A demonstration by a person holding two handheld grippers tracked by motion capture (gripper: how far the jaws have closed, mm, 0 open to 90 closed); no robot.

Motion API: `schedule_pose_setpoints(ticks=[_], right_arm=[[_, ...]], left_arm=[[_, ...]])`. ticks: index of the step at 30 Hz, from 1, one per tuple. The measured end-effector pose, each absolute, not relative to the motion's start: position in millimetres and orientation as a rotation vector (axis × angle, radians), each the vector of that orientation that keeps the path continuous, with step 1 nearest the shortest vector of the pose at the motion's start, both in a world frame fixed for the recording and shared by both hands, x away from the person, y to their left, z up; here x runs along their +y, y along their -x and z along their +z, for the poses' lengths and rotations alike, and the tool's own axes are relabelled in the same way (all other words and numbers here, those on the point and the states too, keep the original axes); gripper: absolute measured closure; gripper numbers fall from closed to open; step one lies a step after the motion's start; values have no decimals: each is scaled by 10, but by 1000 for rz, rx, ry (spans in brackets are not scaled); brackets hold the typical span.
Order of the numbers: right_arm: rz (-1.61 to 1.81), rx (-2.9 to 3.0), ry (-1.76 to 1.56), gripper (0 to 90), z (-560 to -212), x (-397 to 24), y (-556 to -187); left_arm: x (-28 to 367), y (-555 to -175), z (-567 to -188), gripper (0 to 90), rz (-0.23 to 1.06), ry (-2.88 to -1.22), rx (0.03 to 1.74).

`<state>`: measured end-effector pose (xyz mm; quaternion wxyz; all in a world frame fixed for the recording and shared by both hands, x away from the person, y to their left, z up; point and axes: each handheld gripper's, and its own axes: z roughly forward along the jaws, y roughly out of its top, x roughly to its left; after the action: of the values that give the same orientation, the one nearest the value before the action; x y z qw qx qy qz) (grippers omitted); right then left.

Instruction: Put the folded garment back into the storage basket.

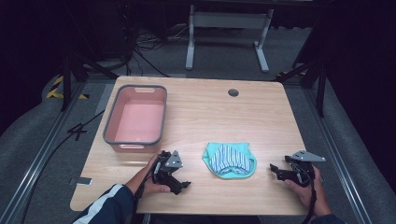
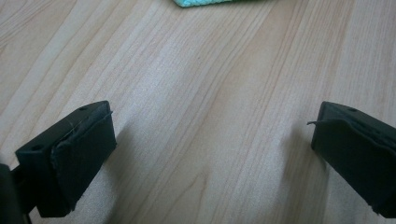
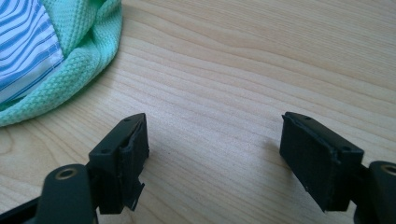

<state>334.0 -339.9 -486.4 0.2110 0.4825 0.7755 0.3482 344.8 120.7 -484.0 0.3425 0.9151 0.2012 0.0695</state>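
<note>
I see a wooden table [image 1: 205, 116] with a light grain and rounded corners. A pink bin [image 1: 136, 119] with a grey rim stands on its left half, long side running away from me, interior empty. A round grey cable port [image 1: 233, 92] sits in the tabletop near the far edge, right of centre. Beyond the table I see a white metal frame [image 1: 229, 32] on a grey carpeted floor [image 1: 154, 60], with black cables [image 1: 144, 44] lying loose to the left of it. A strip of yellow-and-black hazard tape [image 1: 58, 88] marks the floor left of the table.
</note>
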Motion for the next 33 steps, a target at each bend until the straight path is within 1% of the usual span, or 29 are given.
schedule_pose_setpoints(ticks=[15, 16, 17, 19, 21, 23, 27, 28, 30, 33], right_arm=[[972, 2157, -1337, 241, -4864, -3400, -3345], [971, 2157, -1335, 242, -4864, -3400, -3346], [971, 2157, -1335, 242, -4864, -3400, -3346], [967, 2162, -1333, 250, -4859, -3399, -3346], [960, 2170, -1336, 258, -4848, -3389, -3347], [954, 2189, -1332, 253, -4837, -3376, -3349], [966, 2236, -1295, 265, -4816, -3316, -3348], [982, 2237, -1276, 283, -4778, -3266, -3345], [994, 2236, -1262, 297, -4750, -3242, -3346], [1026, 2236, -1212, 355, -4618, -3160, -3359]], left_arm=[[1201, -3438, -4828, 7, 186, -2383, 545], [1196, -3436, -4818, 53, 189, -2380, 567], [1194, -3438, -4802, 53, 196, -2378, 587], [1202, -3454, -4780, 162, 203, -2366, 607], [1197, -3475, -4770, 166, 190, -2371, 609], [1194, -3478, -4743, 200, 200, -2365, 598], [1141, -3494, -4666, 225, 228, -2339, 599], [1099, -3507, -4629, 254, 251, -2327, 603], [1081, -3517, -4612, 273, 255, -2320, 608], [957, -3606, -4559, 296, 269, -2270, 654]])
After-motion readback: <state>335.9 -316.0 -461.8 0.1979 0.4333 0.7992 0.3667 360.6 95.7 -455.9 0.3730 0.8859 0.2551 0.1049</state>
